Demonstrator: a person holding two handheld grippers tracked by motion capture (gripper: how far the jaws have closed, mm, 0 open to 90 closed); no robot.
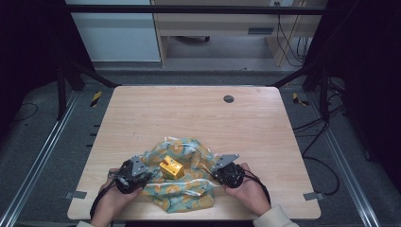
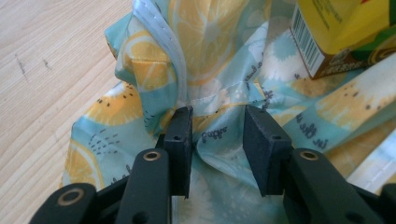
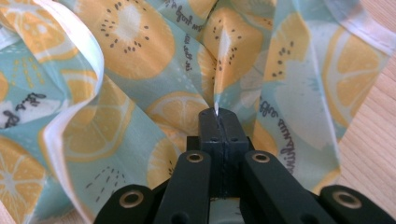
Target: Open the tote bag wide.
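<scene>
A light-blue cloth (image 1: 185, 148) printed with yellow citrus slices lies crumpled at the table's near edge. A small yellow box (image 1: 171, 168) rests on its middle. My left gripper (image 1: 149, 177) is at the cloth's left side. In the left gripper view its jaws (image 2: 217, 116) stand apart, with a loose fold of cloth (image 2: 210, 46) between them and the box (image 2: 345, 32) beyond at upper right. My right gripper (image 1: 212, 174) is at the cloth's right side. In the right gripper view it (image 3: 218, 113) is shut on a pinched ridge of cloth (image 3: 140, 60).
The wooden table (image 1: 189, 113) stretches bare beyond the cloth, with a round cable hole (image 1: 228, 99) near its far edge. Black frame posts stand at both far corners. The person's hands rest close to the near edge.
</scene>
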